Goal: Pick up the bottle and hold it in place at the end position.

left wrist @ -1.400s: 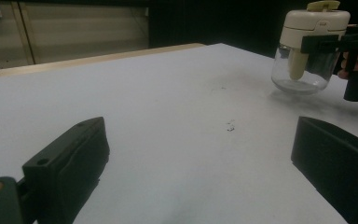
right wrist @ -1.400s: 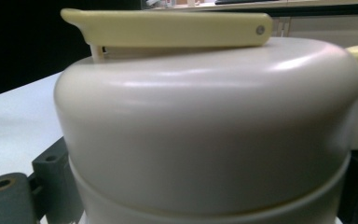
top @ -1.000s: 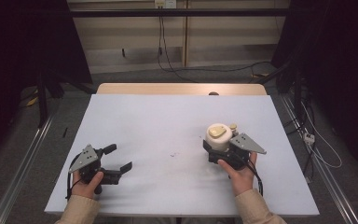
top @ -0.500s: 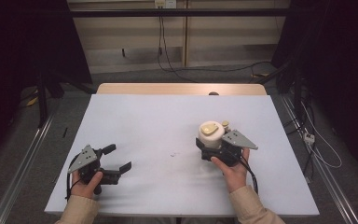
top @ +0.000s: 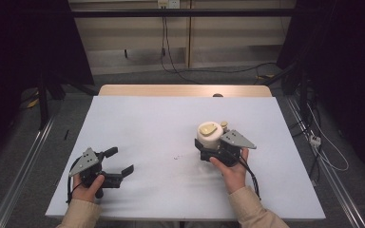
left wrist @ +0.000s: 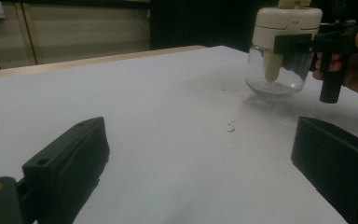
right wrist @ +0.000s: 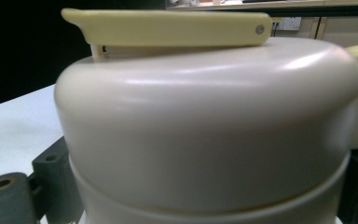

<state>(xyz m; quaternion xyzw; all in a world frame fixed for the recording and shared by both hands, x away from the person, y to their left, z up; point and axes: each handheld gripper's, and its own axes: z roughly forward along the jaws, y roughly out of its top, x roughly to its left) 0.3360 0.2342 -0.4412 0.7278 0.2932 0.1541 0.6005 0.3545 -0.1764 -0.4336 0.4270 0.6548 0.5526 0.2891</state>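
Jar (left wrist: 278, 46) glass base in left gripper view.

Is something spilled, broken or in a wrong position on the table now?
Nothing spilled or broken. The jar is upright, held above the table by the right gripper. A few dark specks lie on the white surface nearby.

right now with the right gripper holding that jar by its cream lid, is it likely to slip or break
The jar looks empty, so probably light. Its clear rounded bowl seems glass: likely fragile and slick. The right gripper clamps the lid, so the bowl could drop if that loosens.
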